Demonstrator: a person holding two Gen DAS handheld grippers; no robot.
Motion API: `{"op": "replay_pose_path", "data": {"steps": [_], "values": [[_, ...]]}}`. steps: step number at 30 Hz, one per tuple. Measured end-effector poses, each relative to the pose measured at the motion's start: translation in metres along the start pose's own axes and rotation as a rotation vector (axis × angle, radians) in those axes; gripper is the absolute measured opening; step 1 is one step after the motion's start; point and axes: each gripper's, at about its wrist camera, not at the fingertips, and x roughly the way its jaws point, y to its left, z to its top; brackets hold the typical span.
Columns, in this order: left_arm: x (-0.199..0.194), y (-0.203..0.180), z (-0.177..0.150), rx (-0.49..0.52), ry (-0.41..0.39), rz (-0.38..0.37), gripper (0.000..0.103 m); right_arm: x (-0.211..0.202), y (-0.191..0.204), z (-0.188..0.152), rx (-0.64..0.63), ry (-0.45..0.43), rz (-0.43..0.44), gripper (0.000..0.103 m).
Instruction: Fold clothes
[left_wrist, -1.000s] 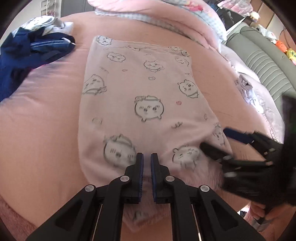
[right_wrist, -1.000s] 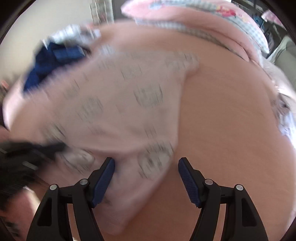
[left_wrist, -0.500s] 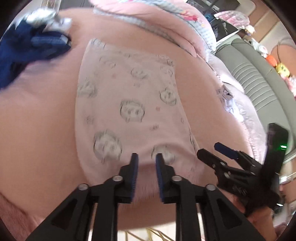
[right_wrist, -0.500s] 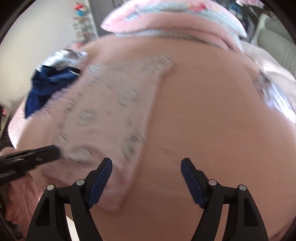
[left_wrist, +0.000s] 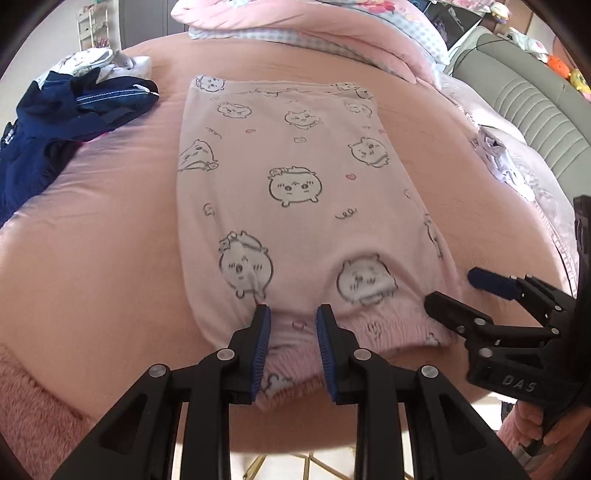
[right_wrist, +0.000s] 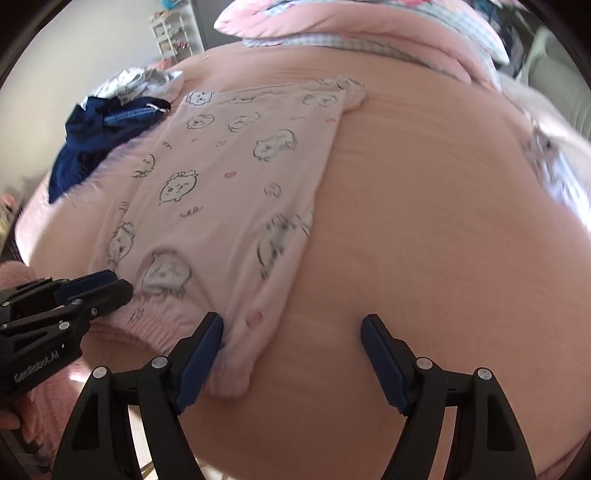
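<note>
The pink printed garment (left_wrist: 295, 206) lies flat on the pink bed (left_wrist: 92, 258), folded lengthwise into a long panel, its elastic waistband (left_wrist: 388, 328) at the near edge close to the bed's lip. The left gripper (left_wrist: 291, 321) sits at the waistband w/ fingers a bit apart and cloth between them, not clamped; the right gripper (right_wrist: 291, 328) is wide apart at the garment's right near corner, one finger (right_wrist: 201, 347) touching the hem, the other over bare sheet. The step in hand looks like taking the near end w/ both tools to fold it away toward the far hem. To do it well, each tool should pinch all layers at the waistband, one per corner approx, not just the top ply, else the lower layer drags & bunches. The right tool needs to shift left so both fingers straddle cloth. Lift level, carry both ends evenly, lay the edge square w/ the far hem. The navy clothes (left_wrist: 66, 110) at far left and the white item (left_wrist: 498, 155) at right are well apart, no snag risk.
</note>
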Motion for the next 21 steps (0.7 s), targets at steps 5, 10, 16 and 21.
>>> {"op": "replay_pose_path", "data": {"steps": [5,10,16,21], "values": [[-0.014,0.027,0.002,-0.163,-0.063,-0.208,0.023,-0.016,-0.004,-0.004,0.003,-0.016,0.019,0.076],[-0.013,0.038,0.021,-0.19,-0.084,-0.165,0.023,-0.022,-0.01,0.021,0.084,-0.141,0.037,0.076],[0.0,0.045,0.002,-0.182,-0.003,-0.07,0.023,0.005,-0.006,0.006,0.009,-0.028,-0.034,0.075],[-0.023,0.08,-0.009,-0.412,-0.099,-0.259,0.023,-0.018,-0.035,-0.004,0.072,-0.045,-0.093,0.076]]}}
